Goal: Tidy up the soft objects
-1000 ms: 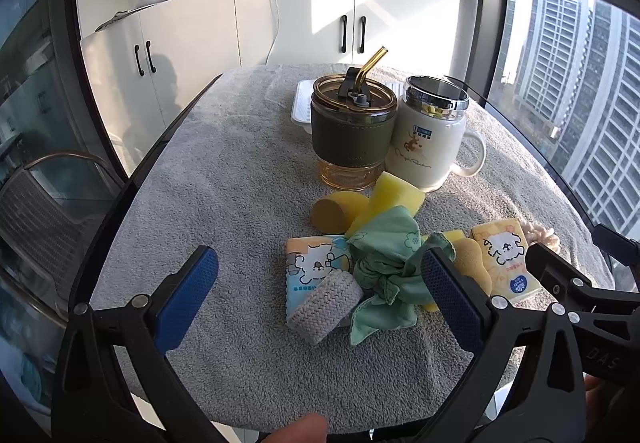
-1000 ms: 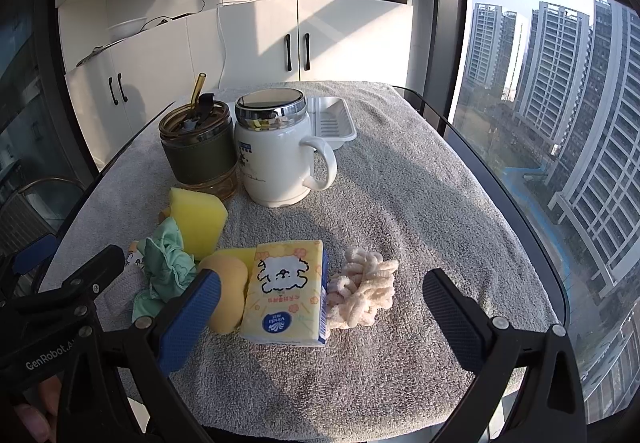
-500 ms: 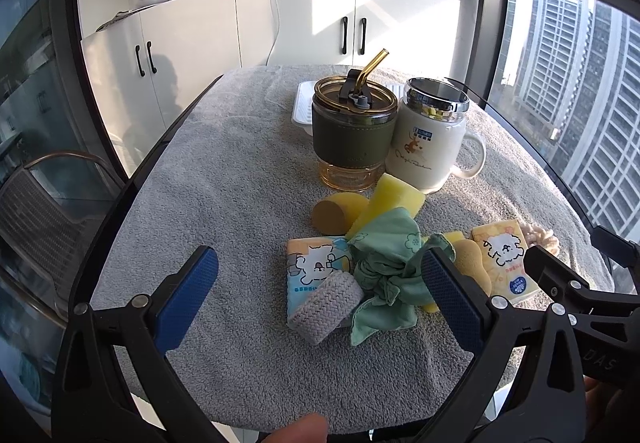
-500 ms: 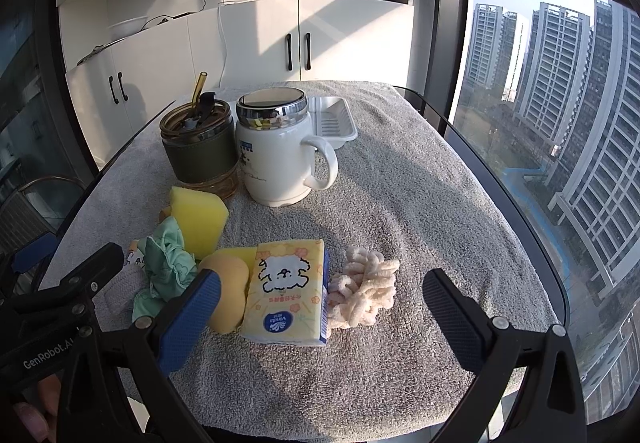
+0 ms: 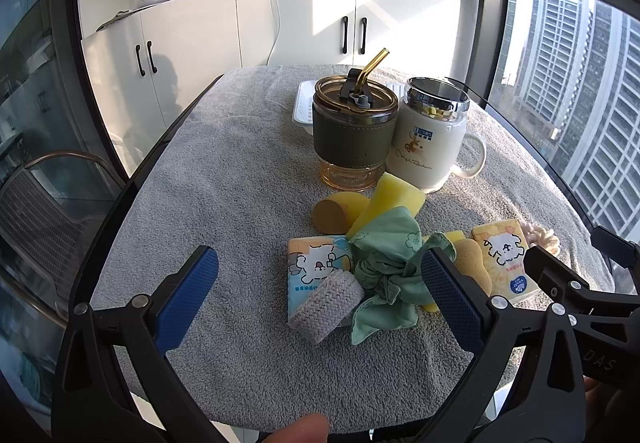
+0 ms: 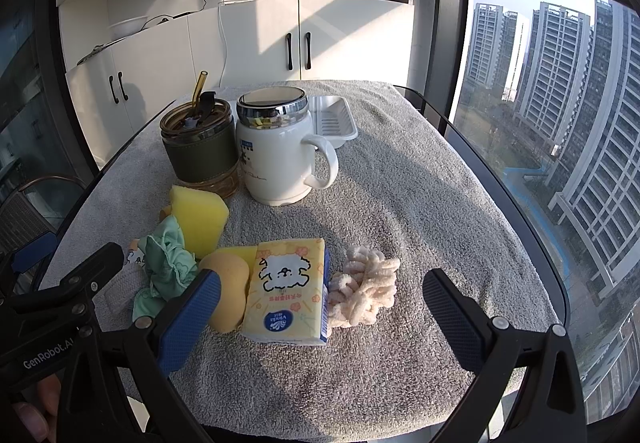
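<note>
1. Straight ahead, a table draped in a grey towel (image 5: 224,179) holds a cluster of soft items near its front edge
2. Left gripper (image 5: 320,293): jaws spread wide, holding nothing, hovering low over the towel; between its blue pads lie a blue-and-yellow tissue pack (image 5: 314,267), a grey knitted roll (image 5: 326,305) resting on that pack, and a crumpled green cloth (image 5: 384,263) touching both
3. At 12 o'clock from the cloth, a yellow sponge block (image 5: 394,199) leans against it, with a rounded orange sponge (image 5: 334,211) just beside at 10 o'clock
4. Right gripper (image 6: 320,317): jaws also wide and empty; a yellow tissue pack (image 6: 290,291) sits between them, a cream braided scrunchie (image 6: 364,291) touching it at 3 o'clock, an oval yellow sponge (image 6: 226,289) at 9 o'clock
5. Farther back stand a green-sleeved tumbler with a straw (image 6: 198,147), a white lidded mug (image 6: 280,155) and a white tray (image 6: 334,117)
</note>
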{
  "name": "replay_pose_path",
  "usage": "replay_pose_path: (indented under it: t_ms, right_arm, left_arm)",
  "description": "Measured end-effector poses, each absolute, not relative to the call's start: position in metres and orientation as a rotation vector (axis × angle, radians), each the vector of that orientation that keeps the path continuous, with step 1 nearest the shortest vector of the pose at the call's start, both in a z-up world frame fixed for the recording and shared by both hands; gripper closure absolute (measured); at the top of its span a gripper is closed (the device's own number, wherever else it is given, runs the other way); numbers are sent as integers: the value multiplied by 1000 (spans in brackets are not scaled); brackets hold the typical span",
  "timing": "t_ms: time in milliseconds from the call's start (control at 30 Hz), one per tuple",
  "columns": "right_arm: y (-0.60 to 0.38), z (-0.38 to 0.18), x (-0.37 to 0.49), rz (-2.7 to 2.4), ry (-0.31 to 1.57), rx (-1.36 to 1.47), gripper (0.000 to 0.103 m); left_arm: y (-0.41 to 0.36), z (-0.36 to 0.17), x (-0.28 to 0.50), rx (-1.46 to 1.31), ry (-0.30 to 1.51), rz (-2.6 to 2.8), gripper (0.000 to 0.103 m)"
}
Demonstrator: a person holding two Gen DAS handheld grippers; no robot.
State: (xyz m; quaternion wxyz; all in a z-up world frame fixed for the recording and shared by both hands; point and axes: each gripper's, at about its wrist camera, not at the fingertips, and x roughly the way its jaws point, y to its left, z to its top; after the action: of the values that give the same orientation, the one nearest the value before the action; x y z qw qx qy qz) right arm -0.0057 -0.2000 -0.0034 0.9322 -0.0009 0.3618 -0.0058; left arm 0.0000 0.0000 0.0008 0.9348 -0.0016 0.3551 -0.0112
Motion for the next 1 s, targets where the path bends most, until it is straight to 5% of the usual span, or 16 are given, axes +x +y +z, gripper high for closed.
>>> replay_pose_path:
  t_ms: [1000]
  right_arm:
    - [-203,-7,-8,-10,741,-4,0]
  left_arm:
    - [4,-5,-3,1,729,-41,0]
